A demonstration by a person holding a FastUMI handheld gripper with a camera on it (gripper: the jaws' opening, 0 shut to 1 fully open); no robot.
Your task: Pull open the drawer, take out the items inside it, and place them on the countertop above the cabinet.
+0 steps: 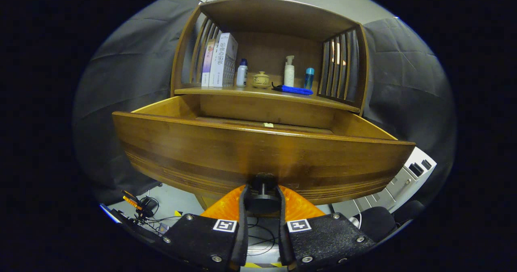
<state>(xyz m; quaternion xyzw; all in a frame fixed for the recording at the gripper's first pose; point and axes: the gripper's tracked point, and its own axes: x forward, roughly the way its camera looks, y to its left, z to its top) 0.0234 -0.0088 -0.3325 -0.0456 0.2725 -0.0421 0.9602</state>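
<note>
Fingers of the gripper (261, 197) are closing in on the dark round knob (262, 191) at the front of the wooden drawer (258, 159), one orange-backed finger pressing on each side of it, so the gripper is holding the knob firmly between its pads. That drawer is standing pulled well out from the cabinet (266, 34), its front panel hanging just above the fingers, and its inside is mostly hidden behind that panel; only a small pale scrap (268, 124) is showing near its back edge. Above it, the countertop (258, 93) is carrying a row of things: upright boxes (220, 60), a white bottle (242, 73), a small tan pot (261, 80), a pump bottle (289, 71), a blue bottle (309, 78) and a blue cloth (294, 89) lying flat in front of them.
</note>
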